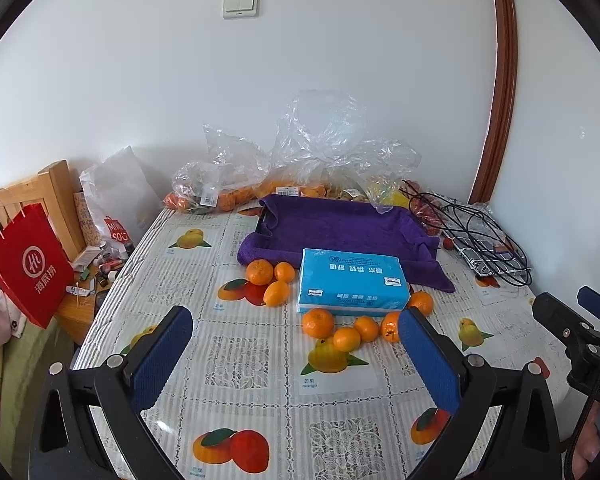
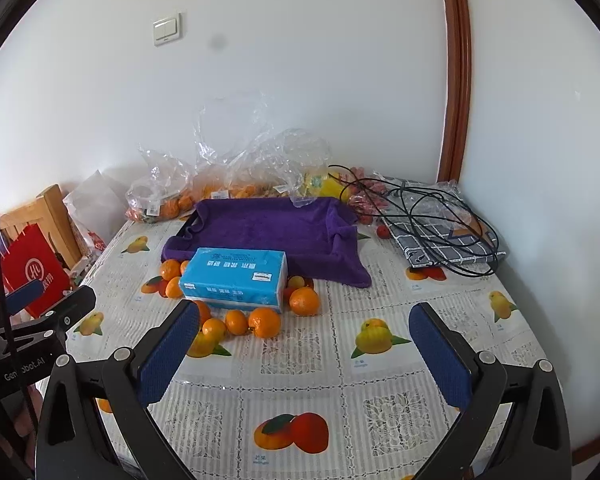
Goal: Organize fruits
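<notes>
Tangerines, loose, about eight in number: one cluster of three (image 1: 271, 280) ahead and slightly left of the left gripper (image 1: 296, 356), beside the near-left corner of the purple towel-lined tray (image 1: 340, 224); a second row (image 1: 346, 328) strung along the near edge of the blue tissue pack (image 1: 350, 282), directly ahead of that gripper's open span. Item at the row's right end (image 1: 390, 327) sits just beside the left gripper's right pad.

Right gripper (image 2: 304, 360): same row (image 2: 256, 320) lies ahead and to its left, the leftmost fruit partly hidden behind its left pad. Both grippers stand fully apart, empty, tilted downward over the fruit-print surface (image 2: 380, 380).

Judgement: left gripper is the nearer and better aligned; the row runs crosswise to its fingers, so any single fruit fits between them. The tray lies straight beyond the tissue pack, which blocks the direct path and would call for a lift over.

Bagged fruit (image 1: 236, 196) rests behind the tray, against the wall.
</notes>
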Available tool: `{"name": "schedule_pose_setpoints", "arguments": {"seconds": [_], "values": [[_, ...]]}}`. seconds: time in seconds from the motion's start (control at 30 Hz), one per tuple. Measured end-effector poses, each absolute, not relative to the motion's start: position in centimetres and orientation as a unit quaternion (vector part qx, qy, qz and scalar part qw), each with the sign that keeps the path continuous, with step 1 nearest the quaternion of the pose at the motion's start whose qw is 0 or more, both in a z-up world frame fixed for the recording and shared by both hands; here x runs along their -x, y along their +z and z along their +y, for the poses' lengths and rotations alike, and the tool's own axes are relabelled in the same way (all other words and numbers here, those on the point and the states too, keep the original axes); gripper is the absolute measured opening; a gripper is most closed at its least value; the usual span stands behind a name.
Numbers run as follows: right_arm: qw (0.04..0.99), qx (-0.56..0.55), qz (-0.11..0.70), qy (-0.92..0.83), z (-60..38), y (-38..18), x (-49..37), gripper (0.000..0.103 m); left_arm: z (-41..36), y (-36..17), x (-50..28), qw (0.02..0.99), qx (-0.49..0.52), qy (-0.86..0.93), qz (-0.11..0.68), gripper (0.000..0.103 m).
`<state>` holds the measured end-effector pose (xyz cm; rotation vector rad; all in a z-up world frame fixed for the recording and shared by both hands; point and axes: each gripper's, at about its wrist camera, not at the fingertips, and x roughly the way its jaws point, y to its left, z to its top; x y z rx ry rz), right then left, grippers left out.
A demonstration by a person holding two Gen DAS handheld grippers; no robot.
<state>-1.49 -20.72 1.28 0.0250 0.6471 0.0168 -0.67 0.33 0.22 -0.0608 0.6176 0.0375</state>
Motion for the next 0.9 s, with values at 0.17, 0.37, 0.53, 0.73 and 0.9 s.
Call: {"name": "schedule_pose_setpoints", "arguments": {"seconds": [0.17, 0.37, 0.53, 0.73, 0.9], "values": [[0.948, -0.014, 0.319, 0.011, -20.69, 1.4, 1.54, 0.103, 0.53, 0.03, 0.76, 0.952, 0.031, 0.018, 0.304, 0.103], [0.947, -0.013, 0.322, 0.012, -20.44, 1.24, 1.43, 0.103, 0.69, -0.13, 0.75, 0.951, 0.038, 0.017, 0.307, 0.103], [0.946, -0.016, 0.323, 0.015, -20.47, 1.15, 1.43, 0.103, 0.47, -0.04, 0.68, 0.952, 0.033, 0.018, 0.305, 0.103], [0.946, -0.018, 0.323, 0.014, -20.52, 1.03, 1.57, 0.103, 0.41, -0.03, 0.86, 0.952, 0.03, 0.02, 0.302, 0.103], [0.947, -0.021, 0.321, 0.014, -20.52, 1.04, 1.66, 0.103, 0.48, -0.04, 0.95, 0.952, 0.029, 0.02, 0.303, 0.103]]}}
